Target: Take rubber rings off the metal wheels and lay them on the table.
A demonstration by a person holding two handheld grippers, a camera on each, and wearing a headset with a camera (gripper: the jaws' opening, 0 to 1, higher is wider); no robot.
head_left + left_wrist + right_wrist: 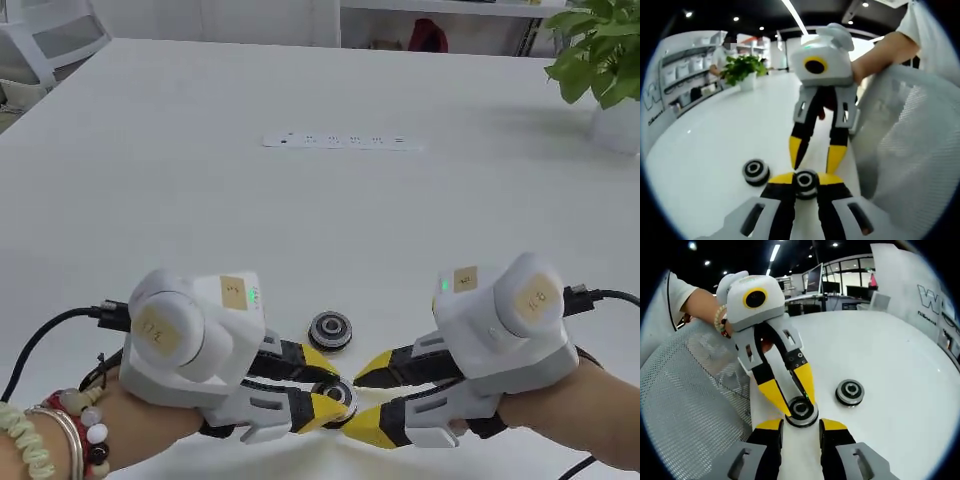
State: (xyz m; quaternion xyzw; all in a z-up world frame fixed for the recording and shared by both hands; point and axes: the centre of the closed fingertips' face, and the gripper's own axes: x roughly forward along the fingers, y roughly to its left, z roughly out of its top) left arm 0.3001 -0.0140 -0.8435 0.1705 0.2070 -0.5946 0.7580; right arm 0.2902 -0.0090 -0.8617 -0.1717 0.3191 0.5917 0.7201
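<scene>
A small metal wheel with a black rubber ring (336,394) sits between the yellow-tipped jaws of my left gripper (320,388), which is shut on it at the table's near edge. The same wheel (806,184) shows in the left gripper view and again (801,412) in the right gripper view. My right gripper (357,399) faces it from the right, open, with its tips just short of the wheel and nothing held. A second ringed wheel (330,330) lies flat on the white table (320,220) just beyond; it also shows (756,171) in the left gripper view.
A white power strip (340,141) lies mid-table, farther back. A potted plant (600,55) stands at the far right corner. A white mesh chair (50,35) is at the far left. A cable (45,335) trails from my left gripper.
</scene>
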